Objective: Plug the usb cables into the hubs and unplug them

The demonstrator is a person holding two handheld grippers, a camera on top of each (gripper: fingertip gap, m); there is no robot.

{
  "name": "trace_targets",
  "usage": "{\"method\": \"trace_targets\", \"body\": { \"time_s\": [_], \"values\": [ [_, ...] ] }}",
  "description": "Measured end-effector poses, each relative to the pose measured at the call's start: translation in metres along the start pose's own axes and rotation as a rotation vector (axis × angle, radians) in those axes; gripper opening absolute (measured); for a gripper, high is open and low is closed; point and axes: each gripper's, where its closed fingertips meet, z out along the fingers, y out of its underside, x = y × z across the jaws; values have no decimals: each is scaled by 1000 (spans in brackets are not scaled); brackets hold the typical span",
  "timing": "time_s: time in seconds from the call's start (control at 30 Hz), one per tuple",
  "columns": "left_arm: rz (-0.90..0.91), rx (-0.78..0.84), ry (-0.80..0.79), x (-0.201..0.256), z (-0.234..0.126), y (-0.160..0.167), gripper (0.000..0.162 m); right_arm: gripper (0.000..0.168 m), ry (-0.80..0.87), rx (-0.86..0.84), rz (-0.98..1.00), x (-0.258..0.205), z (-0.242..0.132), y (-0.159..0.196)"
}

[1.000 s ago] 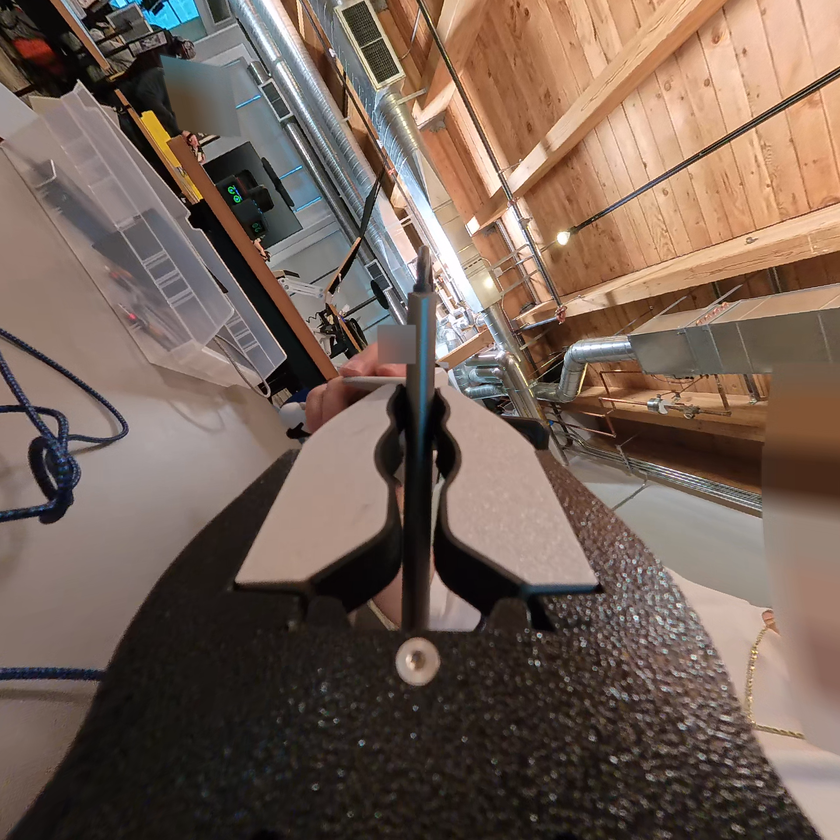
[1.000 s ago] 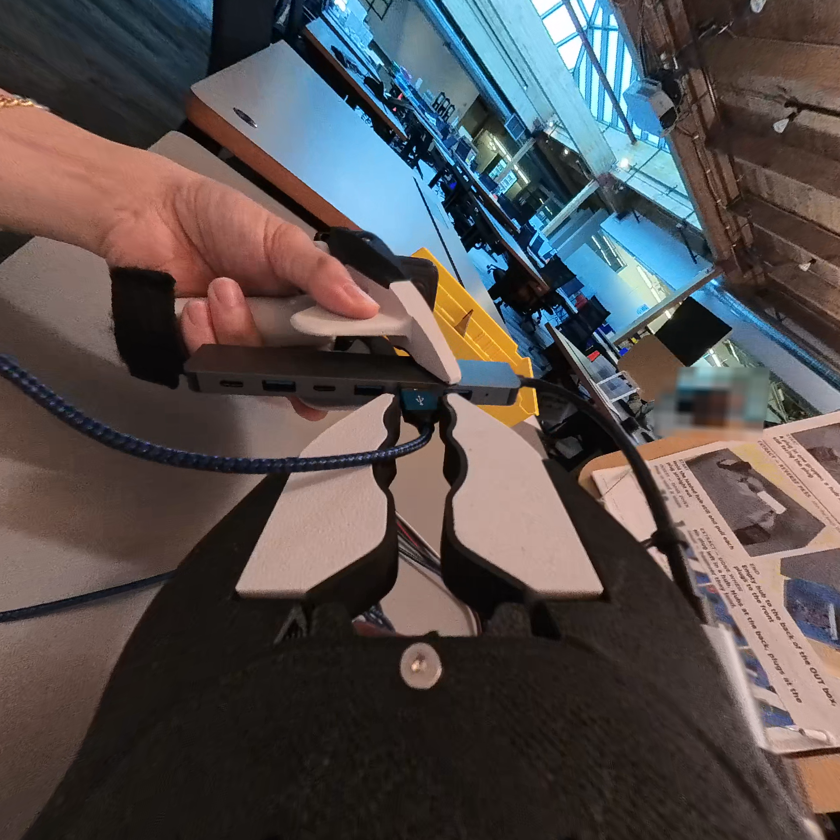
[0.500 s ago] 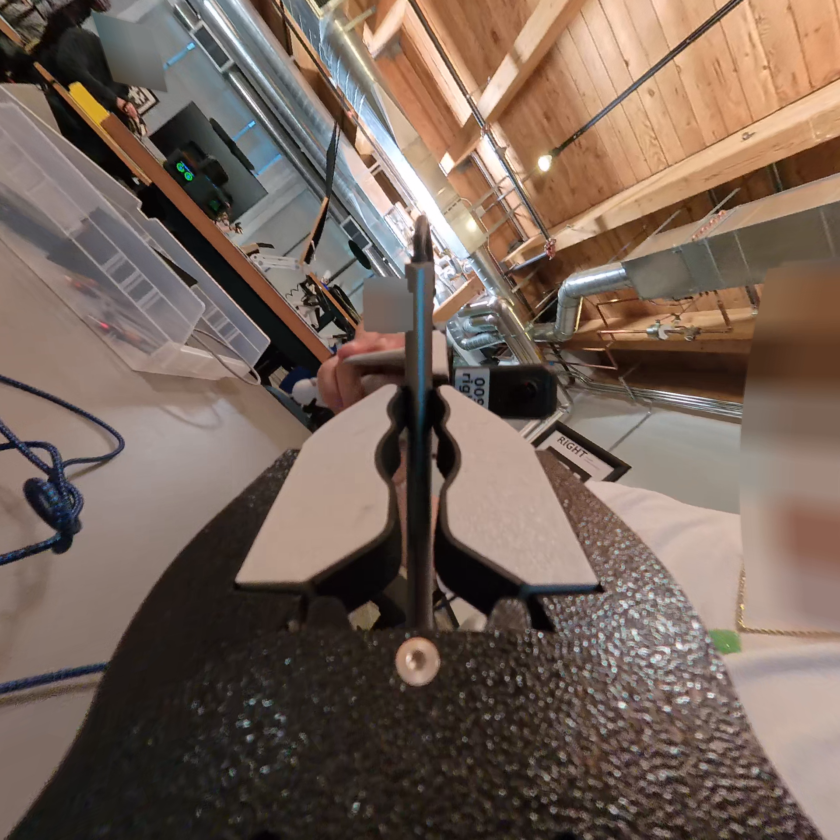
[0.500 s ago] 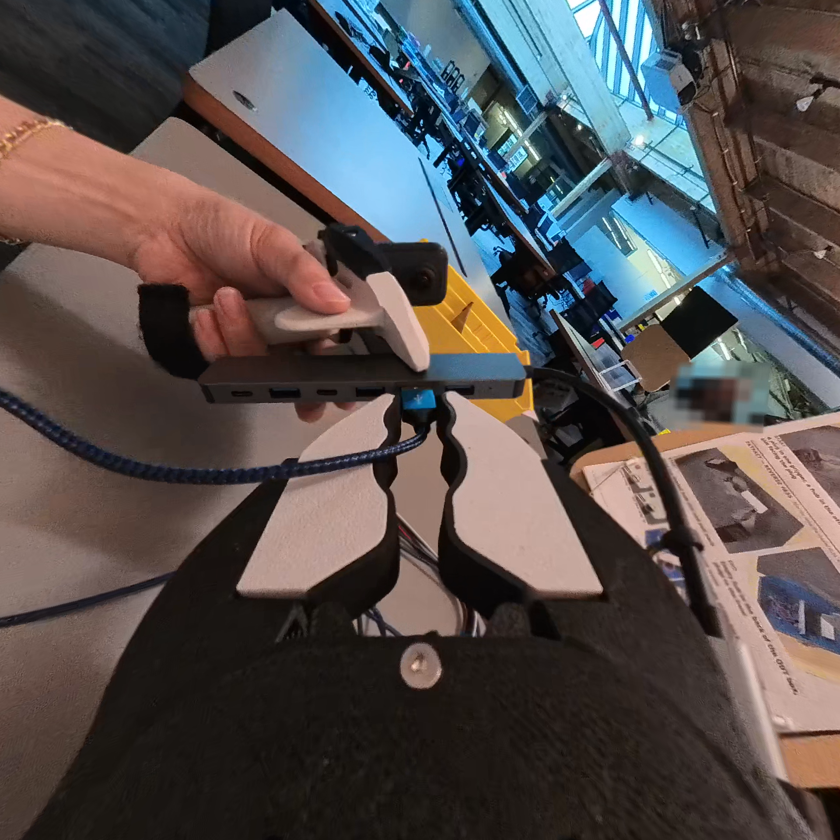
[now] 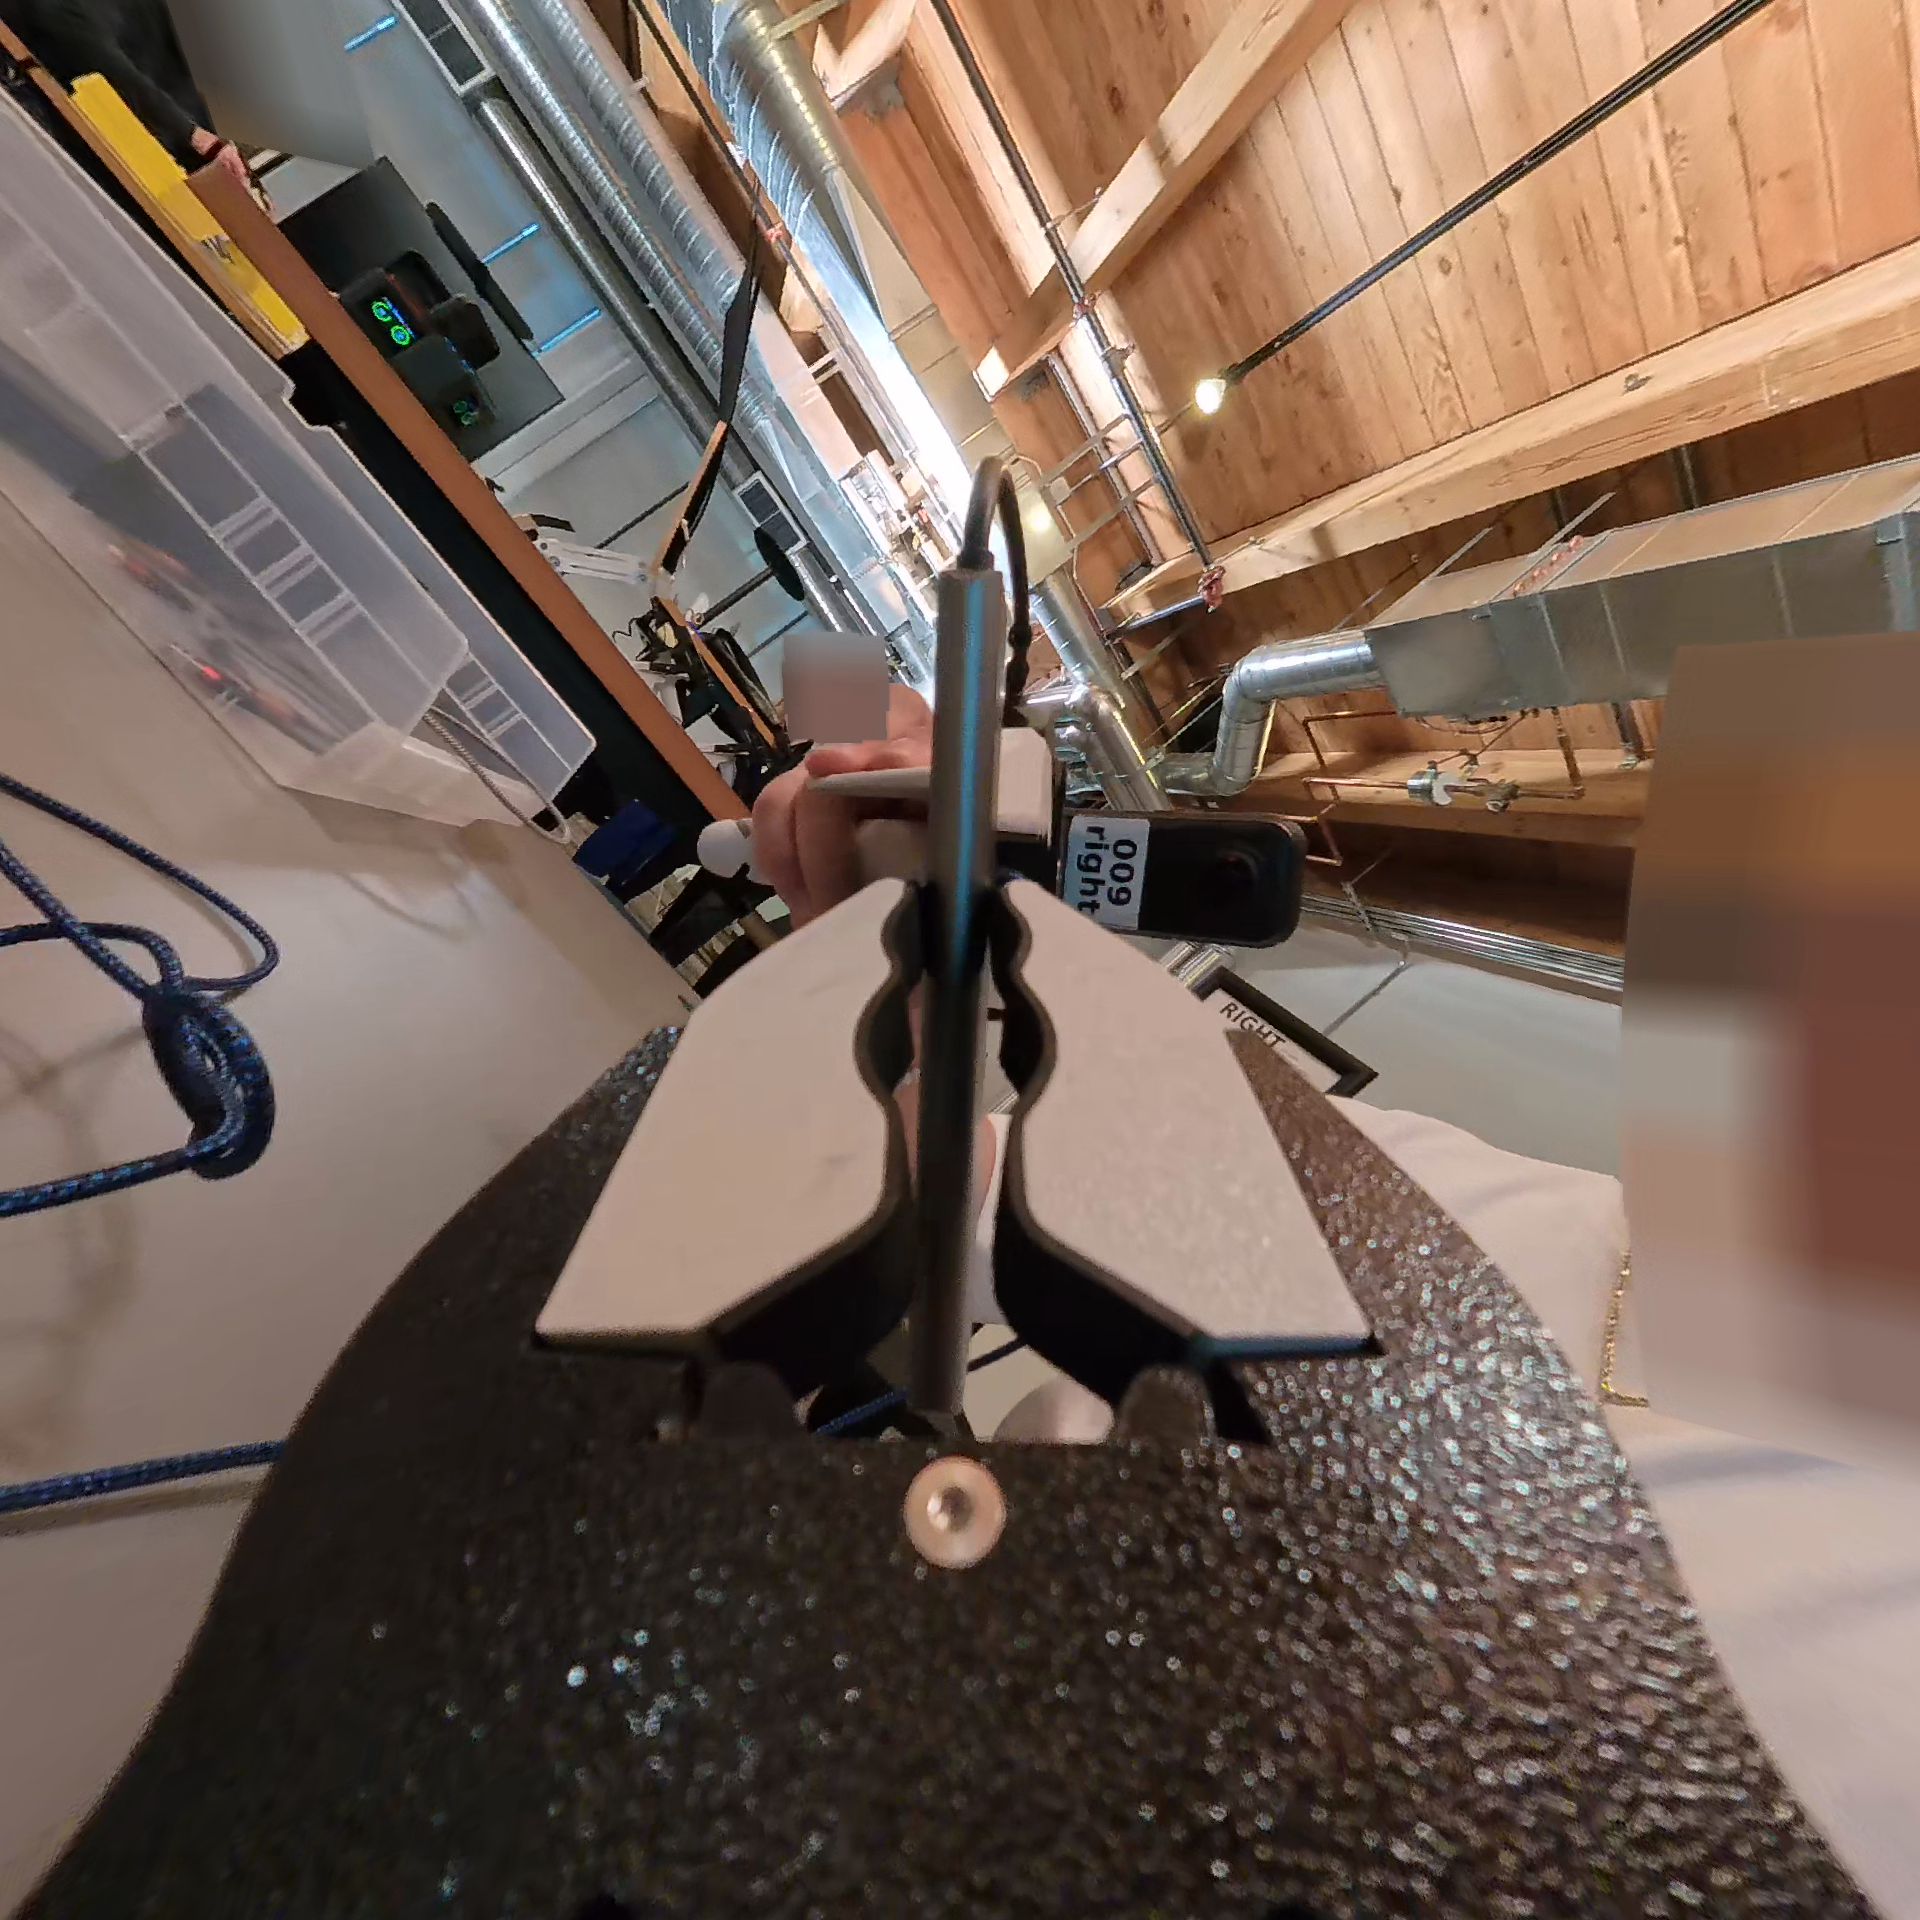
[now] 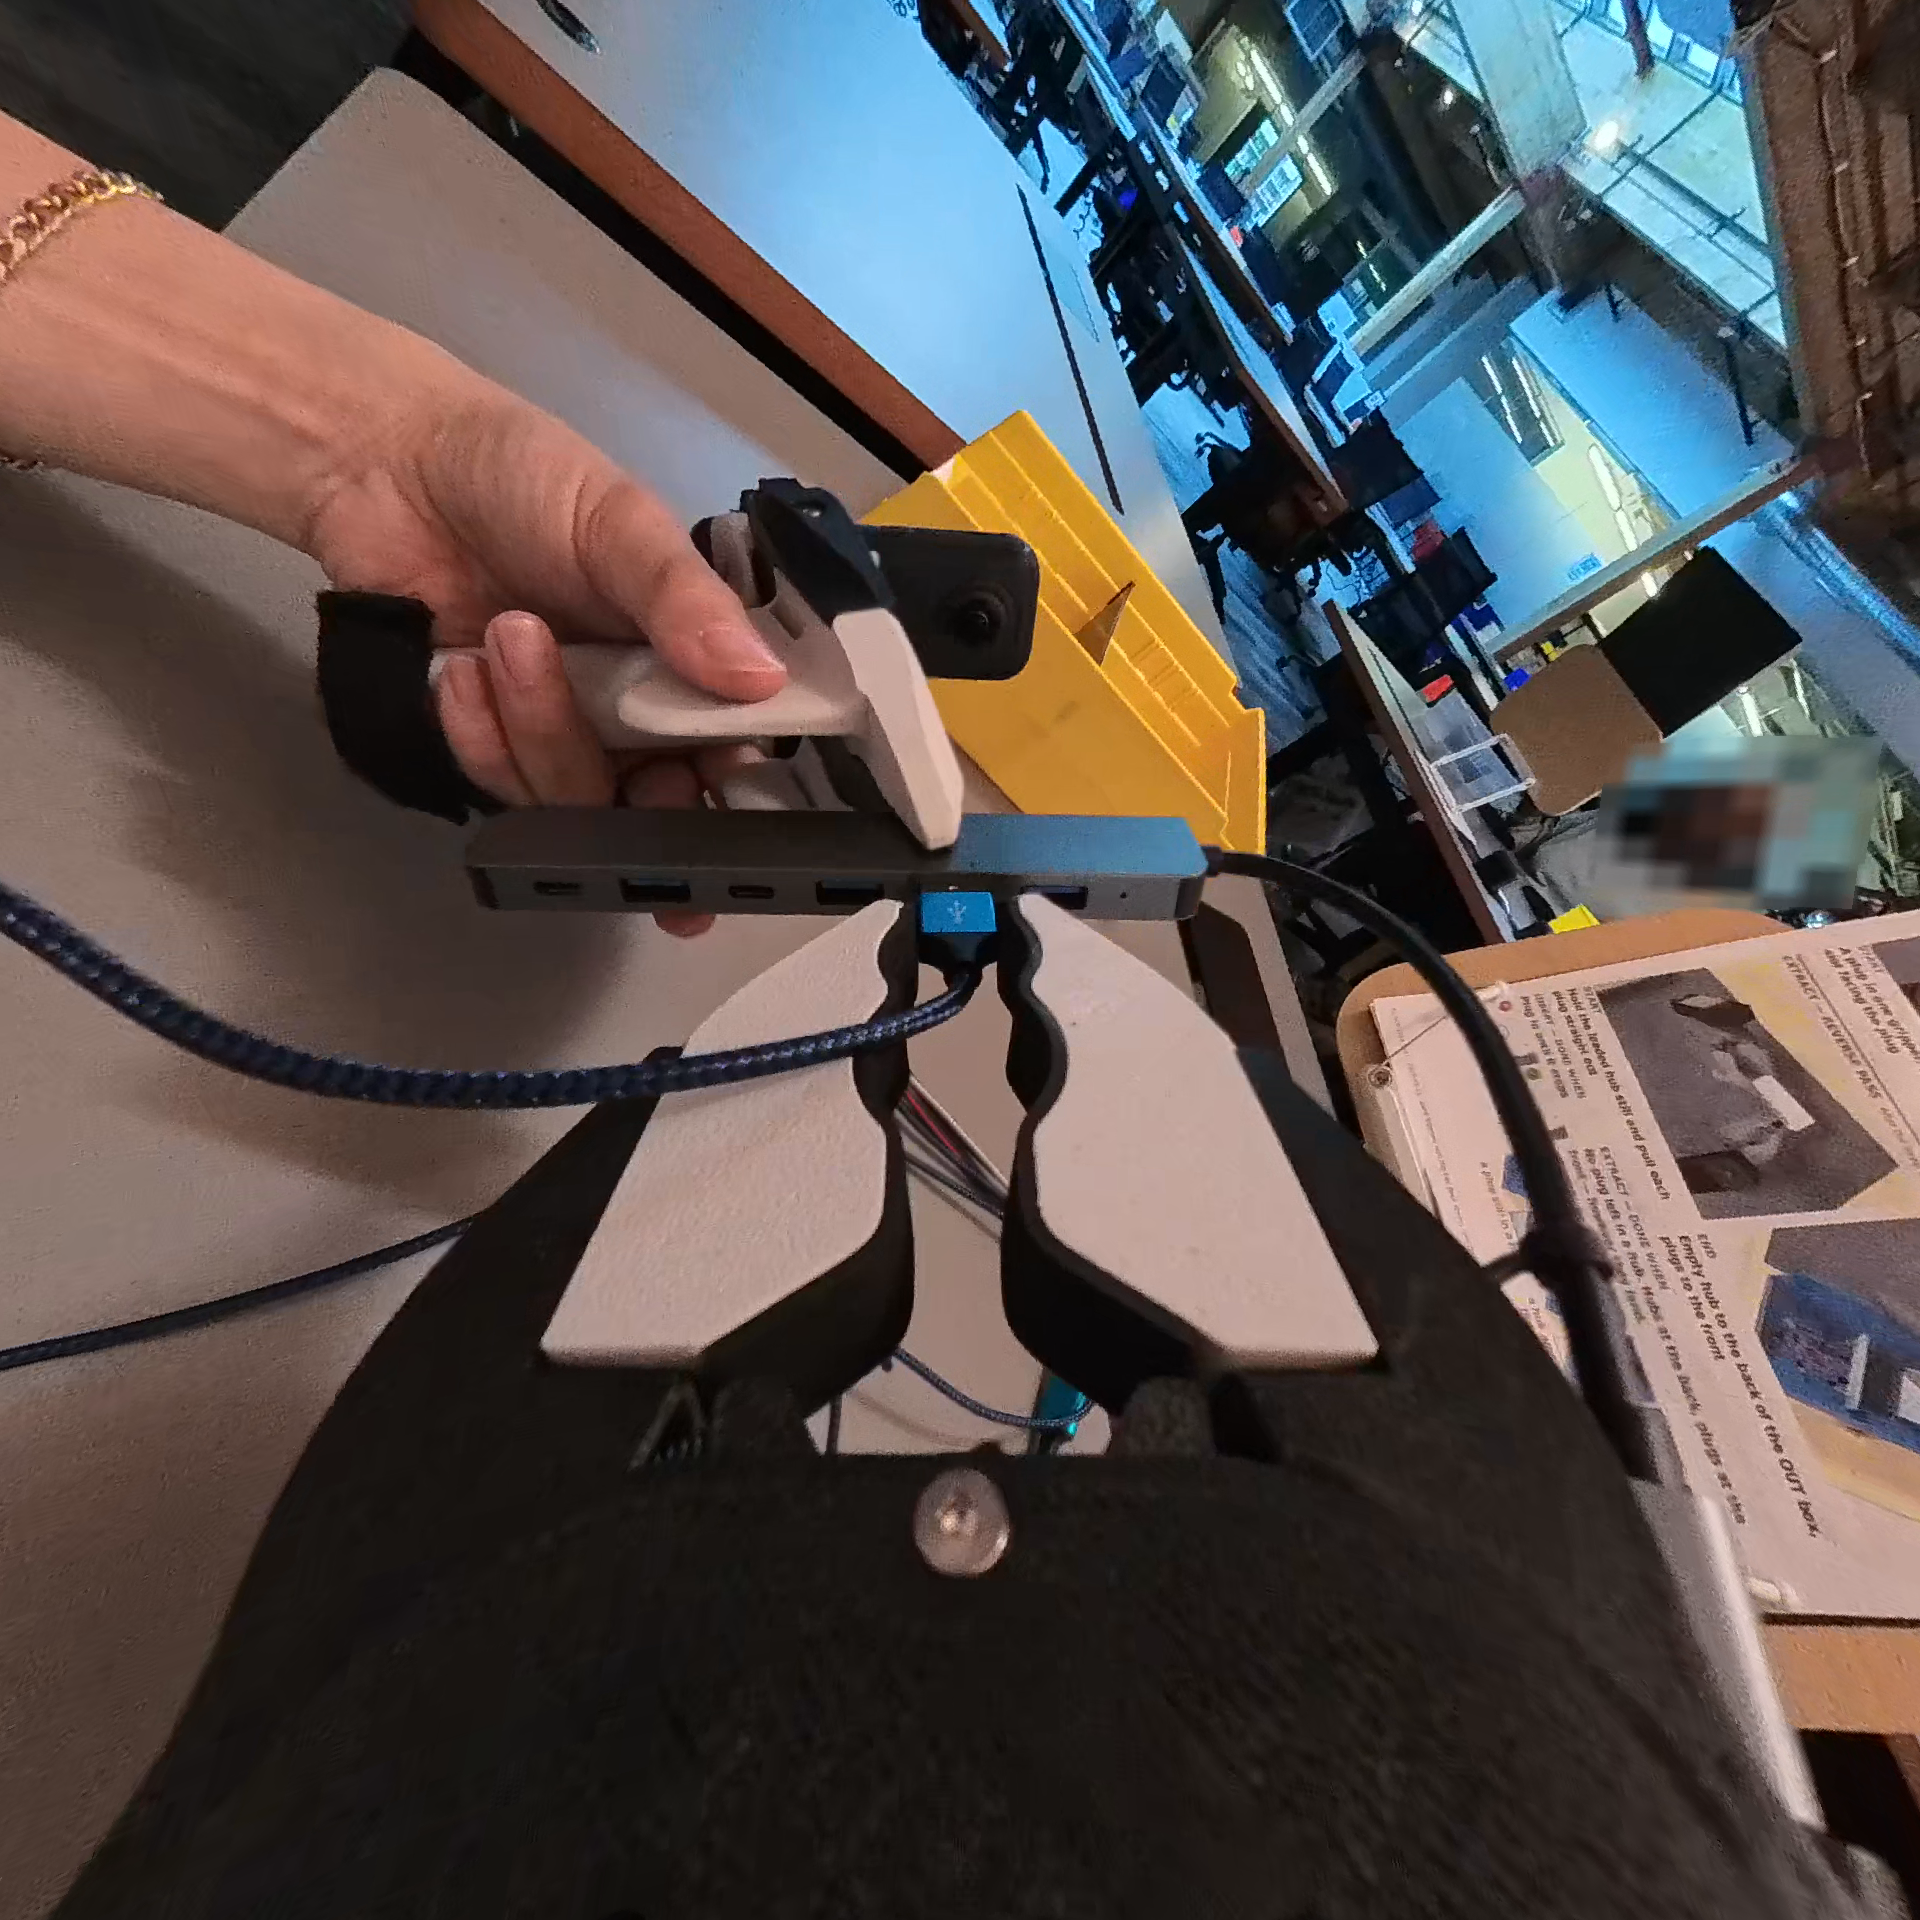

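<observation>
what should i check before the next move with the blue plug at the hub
1. left gripper shut on the hub: ok.
2. right gripper shut on the blue plug: ok.
3. Plug lined up square with a port: ok, it sits straight against the hub's port face.
4. Plug fully seated or only partly in: cannot tell.
5. Braided blue cable free of the gripper fingers: not ok, it drapes over the right gripper's left finger.
6. Hub's own black cable has slack: ok, hangs loose.
</observation>
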Motion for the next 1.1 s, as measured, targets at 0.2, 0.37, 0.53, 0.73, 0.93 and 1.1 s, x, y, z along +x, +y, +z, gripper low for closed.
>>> {"method": "trace_targets", "body": {
  "time_s": [0.2,0.37,0.53,0.73,0.93,1.1],
  "values": [
    [13,3,-6,-4,-4,0,11,15,-29,-31,-30,-2,4,3],
    [7,1,6,-4,-6,1,11,15,-63,-35,-34,-3,7,4],
    [101,-34,-72,-6,-8,0,10,15,-58,-75,-37,-3,8,8],
    [152,-58,-73,2,-3,2,10,15,-72,-46,-38,-1,1,1],
    [210,-3,-47,17,4,-6,10,15,-50,-38,-26,11,-4,-13],
    [237,27,-42,25,0,-11,9,15,21,-48,-39,8,0,-20]
  ]
}}
